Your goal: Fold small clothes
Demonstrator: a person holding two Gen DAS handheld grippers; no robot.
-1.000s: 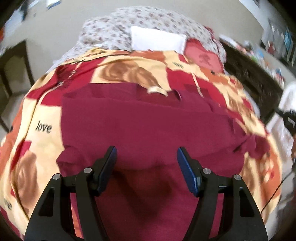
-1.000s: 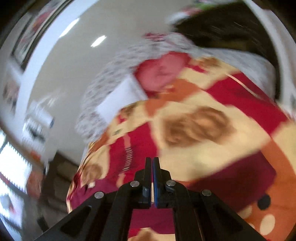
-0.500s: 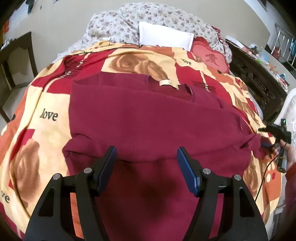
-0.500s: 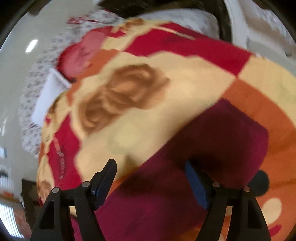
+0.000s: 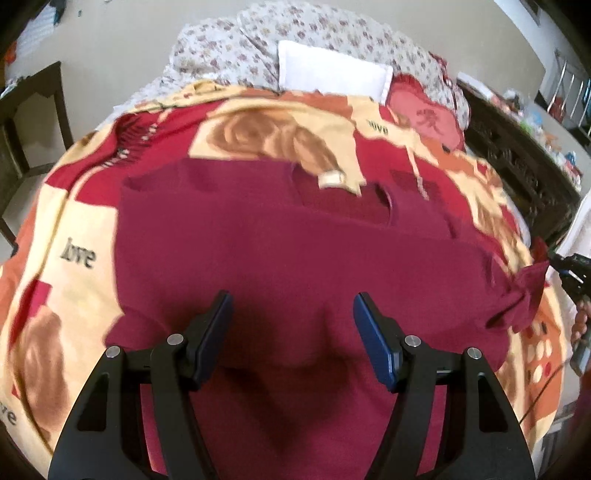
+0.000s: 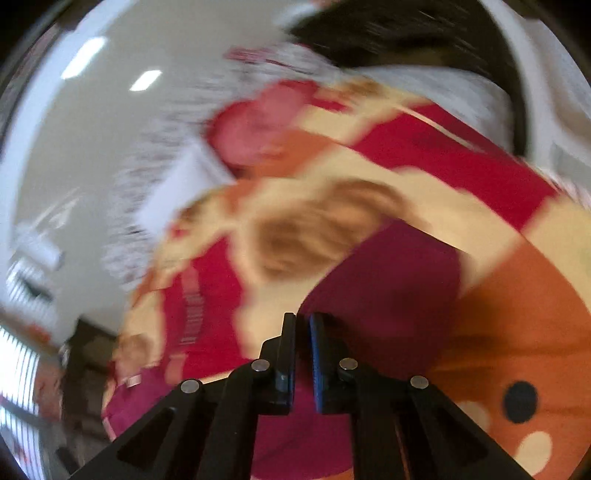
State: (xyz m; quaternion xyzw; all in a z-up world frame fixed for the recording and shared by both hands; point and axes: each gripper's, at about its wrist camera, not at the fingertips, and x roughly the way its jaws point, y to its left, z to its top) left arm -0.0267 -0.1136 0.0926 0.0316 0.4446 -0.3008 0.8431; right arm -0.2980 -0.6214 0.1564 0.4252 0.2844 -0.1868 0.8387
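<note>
A maroon T-shirt (image 5: 295, 251) lies spread on a bed with a red, cream and orange rose blanket (image 5: 74, 288), its collar and label at the far side. My left gripper (image 5: 291, 317) is open and empty, hovering over the shirt's near half. My right gripper (image 6: 302, 325) is shut on the shirt's sleeve (image 6: 388, 288), with a thin strip of maroon cloth between its pads. In the left wrist view the right gripper (image 5: 570, 267) shows at the far right edge, where the sleeve (image 5: 524, 295) is pulled out toward it. The right wrist view is blurred by motion.
A white pillow (image 5: 332, 74), a floral quilt (image 5: 314, 33) and a red cushion (image 5: 424, 110) lie at the head of the bed. A dark wooden chair (image 5: 33, 110) stands left and a dark carved cabinet (image 5: 517, 158) right of the bed.
My right gripper opened over the sleeve half a second ago and has now shut on it and swung. My left gripper stays open and has shifted slightly over the shirt.
</note>
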